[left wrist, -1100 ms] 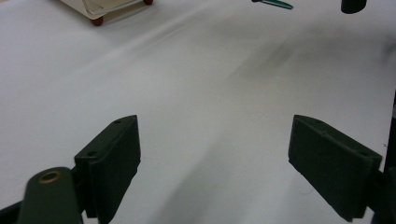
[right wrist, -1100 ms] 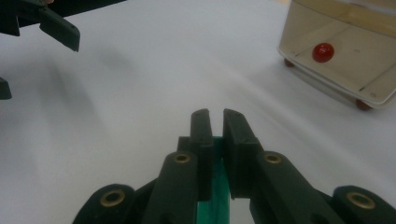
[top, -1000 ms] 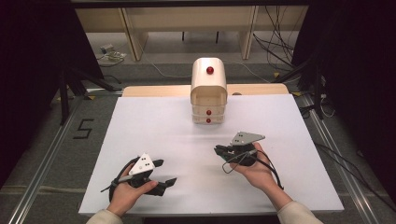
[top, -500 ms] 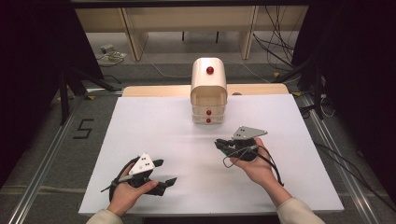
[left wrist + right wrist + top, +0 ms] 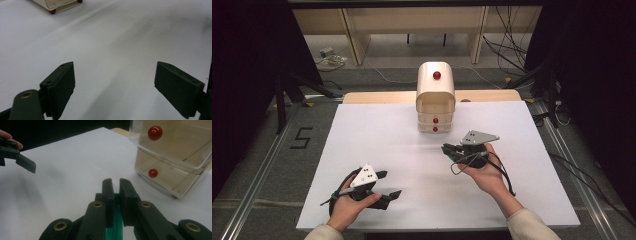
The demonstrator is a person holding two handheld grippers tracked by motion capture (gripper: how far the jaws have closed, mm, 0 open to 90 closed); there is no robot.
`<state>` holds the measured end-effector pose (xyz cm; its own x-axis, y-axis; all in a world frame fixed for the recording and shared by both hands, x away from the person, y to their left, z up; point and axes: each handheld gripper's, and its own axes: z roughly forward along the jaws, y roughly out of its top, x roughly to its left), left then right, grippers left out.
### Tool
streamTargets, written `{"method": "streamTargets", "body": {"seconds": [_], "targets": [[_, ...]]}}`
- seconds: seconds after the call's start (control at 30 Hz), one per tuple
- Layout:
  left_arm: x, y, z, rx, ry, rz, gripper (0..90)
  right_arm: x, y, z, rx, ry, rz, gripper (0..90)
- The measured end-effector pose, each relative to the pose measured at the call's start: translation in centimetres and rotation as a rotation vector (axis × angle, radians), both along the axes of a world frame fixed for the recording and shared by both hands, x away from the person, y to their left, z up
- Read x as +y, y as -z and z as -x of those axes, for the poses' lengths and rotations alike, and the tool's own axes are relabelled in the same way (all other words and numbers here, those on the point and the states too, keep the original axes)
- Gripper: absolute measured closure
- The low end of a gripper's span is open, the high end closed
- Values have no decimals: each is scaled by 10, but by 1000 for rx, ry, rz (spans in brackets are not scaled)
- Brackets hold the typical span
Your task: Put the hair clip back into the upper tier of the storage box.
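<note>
We are holding our right gripper [image 5: 447,148], jaws together and empty, near the small cream drawer unit [image 5: 435,97], ready to approach its red-knobbed drawers, while our left gripper [image 5: 390,185], jaws apart, is waiting farther away.

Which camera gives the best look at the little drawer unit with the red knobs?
The high view: the whole drawer unit stands upright at the table's far edge. The right gripper view shows two drawers close up; the left gripper view catches a bottom corner.

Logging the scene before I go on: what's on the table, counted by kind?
Drawer unit: 1
Red knobs on it: 3
Handheld grippers, left gripper and right gripper: 2
White table sheet: 1
Total: 7
</note>
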<state>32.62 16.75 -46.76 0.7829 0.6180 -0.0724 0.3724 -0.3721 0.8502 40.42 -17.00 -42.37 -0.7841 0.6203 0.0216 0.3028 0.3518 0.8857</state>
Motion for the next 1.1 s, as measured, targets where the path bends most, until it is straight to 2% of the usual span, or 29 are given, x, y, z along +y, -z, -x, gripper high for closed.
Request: {"method": "streamTargets", "body": {"seconds": [1.1], "targets": [[-1, 0, 0, 0, 3, 2, 165, 4, -12, -9, -26, 17, -20, 835]]}}
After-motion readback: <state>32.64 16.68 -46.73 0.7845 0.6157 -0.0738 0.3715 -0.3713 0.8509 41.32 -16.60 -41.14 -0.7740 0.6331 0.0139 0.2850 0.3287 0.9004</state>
